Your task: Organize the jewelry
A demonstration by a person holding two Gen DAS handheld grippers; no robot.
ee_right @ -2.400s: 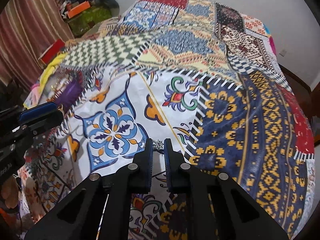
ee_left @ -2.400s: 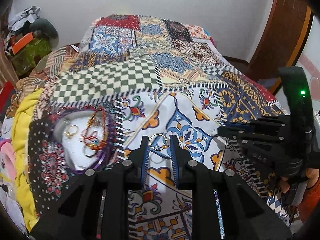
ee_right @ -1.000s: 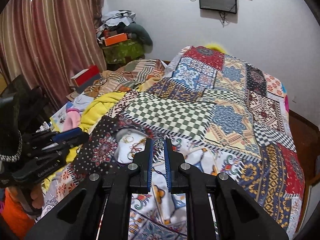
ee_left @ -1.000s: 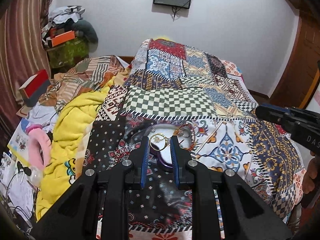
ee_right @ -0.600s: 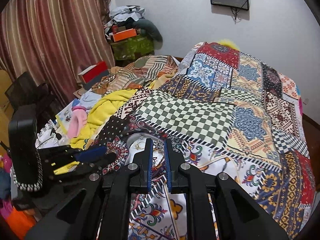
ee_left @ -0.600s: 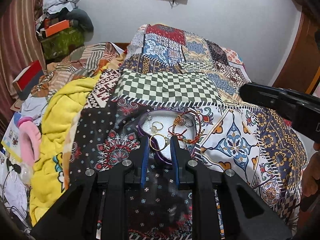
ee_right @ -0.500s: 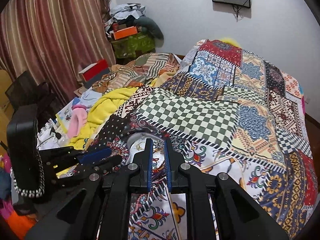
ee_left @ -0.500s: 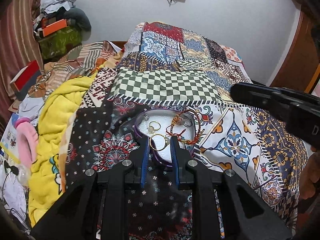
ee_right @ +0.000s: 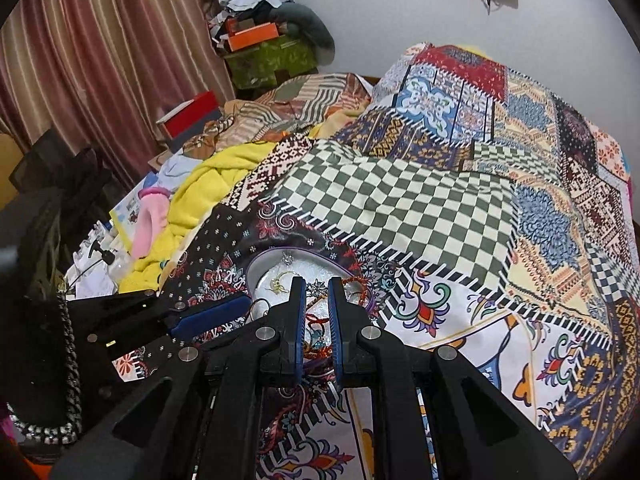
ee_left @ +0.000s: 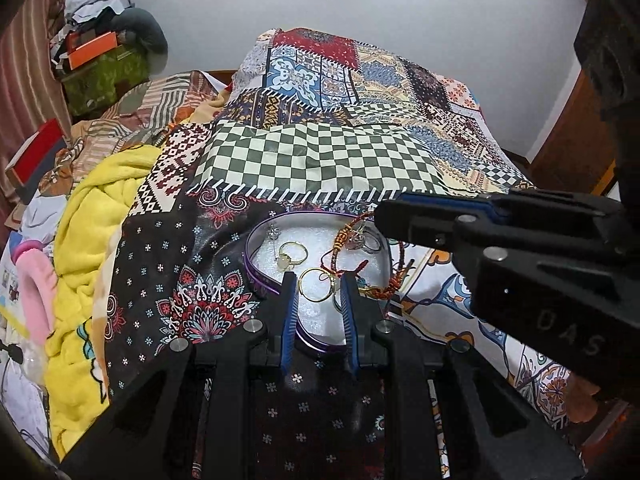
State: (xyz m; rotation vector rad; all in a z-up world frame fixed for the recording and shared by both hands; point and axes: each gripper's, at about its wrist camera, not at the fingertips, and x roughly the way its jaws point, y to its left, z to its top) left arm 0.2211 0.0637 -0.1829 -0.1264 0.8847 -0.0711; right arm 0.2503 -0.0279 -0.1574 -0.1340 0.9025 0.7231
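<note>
Left wrist view: I am pinching gold hoops [ee_left: 316, 285] in the left gripper [ee_left: 318, 286] over the heart-shaped tin [ee_left: 256, 264]; the right gripper [ee_right: 317, 290] is pinching a silver star charm [ee_right: 317, 289], risking snagging the red thread bracelet [ee_left: 340, 256] on release.

Left gripper [ee_left: 318, 280]: fingers pointing forward and downward, jaws parted to a moderate gap, blue pads [ee_left: 289, 320] facing each other; a gold ring [ee_left: 316, 284] sits between the fingertips, contact with both pads not certain. In the right wrist view this gripper [ee_right: 240, 304] enters from the left, one blue pad visible edge-on, with its dark body low in the corner.

Right gripper [ee_right: 317, 286]: fingers pointing forward, jaws narrowed to a slim gap, a small silver star-shaped piece [ee_right: 316, 289] pinched at the tips. In the left wrist view it [ee_left: 380, 216] reaches in from the right, crossing ahead of the left gripper, tips close together.
</note>
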